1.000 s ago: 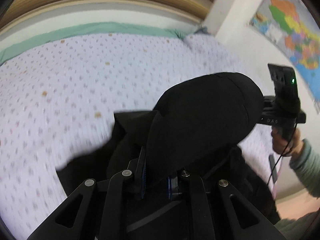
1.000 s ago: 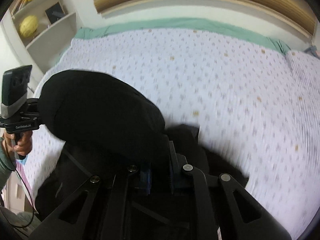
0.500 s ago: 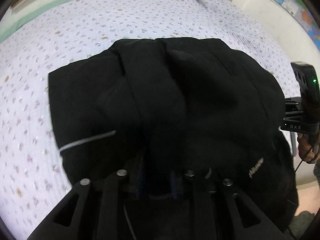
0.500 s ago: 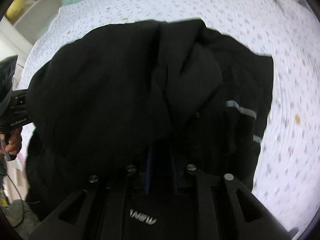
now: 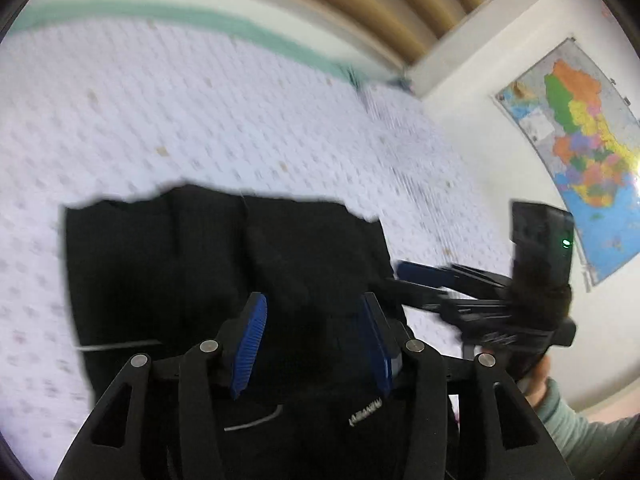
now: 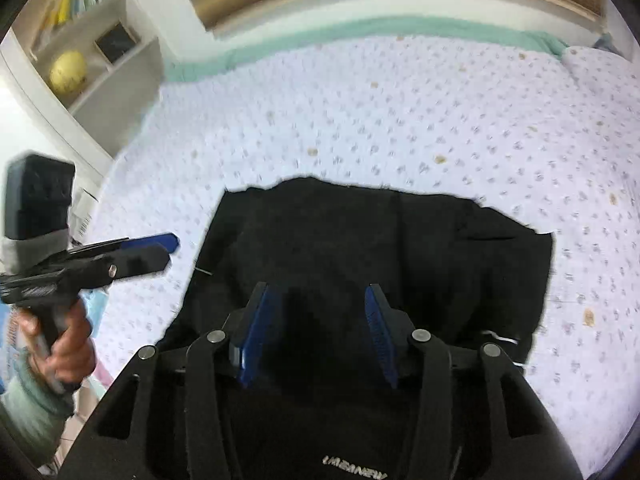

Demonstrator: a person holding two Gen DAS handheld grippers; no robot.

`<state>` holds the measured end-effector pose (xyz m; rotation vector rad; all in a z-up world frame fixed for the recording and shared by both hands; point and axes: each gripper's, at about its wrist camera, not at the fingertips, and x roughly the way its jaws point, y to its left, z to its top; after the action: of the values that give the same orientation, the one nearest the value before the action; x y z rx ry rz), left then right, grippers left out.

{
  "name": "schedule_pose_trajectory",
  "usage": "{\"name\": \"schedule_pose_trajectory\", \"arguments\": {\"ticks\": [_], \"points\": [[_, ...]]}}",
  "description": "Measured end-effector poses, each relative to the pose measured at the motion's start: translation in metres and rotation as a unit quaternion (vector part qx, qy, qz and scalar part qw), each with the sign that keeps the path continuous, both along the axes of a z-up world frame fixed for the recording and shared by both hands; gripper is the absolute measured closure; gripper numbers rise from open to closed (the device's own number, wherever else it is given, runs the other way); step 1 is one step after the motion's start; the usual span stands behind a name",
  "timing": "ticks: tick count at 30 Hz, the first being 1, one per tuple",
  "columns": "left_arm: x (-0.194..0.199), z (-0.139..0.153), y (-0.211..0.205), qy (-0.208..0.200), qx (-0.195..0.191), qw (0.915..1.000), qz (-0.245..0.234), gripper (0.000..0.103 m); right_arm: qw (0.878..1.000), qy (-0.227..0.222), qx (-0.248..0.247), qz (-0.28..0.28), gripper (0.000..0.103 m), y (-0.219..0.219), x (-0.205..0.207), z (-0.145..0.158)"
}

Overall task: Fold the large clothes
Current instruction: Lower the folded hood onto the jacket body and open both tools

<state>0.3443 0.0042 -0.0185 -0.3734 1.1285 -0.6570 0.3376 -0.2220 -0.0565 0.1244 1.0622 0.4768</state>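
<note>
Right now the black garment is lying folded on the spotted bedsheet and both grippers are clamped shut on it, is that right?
Not quite: the black garment does lie folded on the bedsheet, but both wrist views show the left gripper and right gripper opening, gripping nothing.

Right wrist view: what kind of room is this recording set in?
Most likely a bedroom. A bed with a dotted sheet fills the view, a black garment lying on it. A shelf with books stands beside it, and a wall map hangs nearby.
</note>
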Motion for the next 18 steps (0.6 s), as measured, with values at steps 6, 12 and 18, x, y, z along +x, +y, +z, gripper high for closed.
{"name": "schedule_pose_trajectory", "arguments": {"ticks": [6, 12, 18], "points": [[-0.015, -0.097, -0.032, 0.071, 0.098, 0.9923, -0.026, 0.054, 0.990, 0.095, -0.104, -0.001, 0.052, 0.018, 0.004, -0.105], [-0.012, -0.130, -0.020, 0.089, 0.080, 0.9928, 0.006, 0.059, 0.991, 0.106, -0.079, -0.023, 0.052, 0.006, -0.006, -0.140], [-0.040, -0.072, -0.014, 0.031, 0.098, 0.9944, -0.022, 0.059, 0.995, 0.073, -0.058, -0.017, 0.051, -0.006, -0.032, -0.093]]}}
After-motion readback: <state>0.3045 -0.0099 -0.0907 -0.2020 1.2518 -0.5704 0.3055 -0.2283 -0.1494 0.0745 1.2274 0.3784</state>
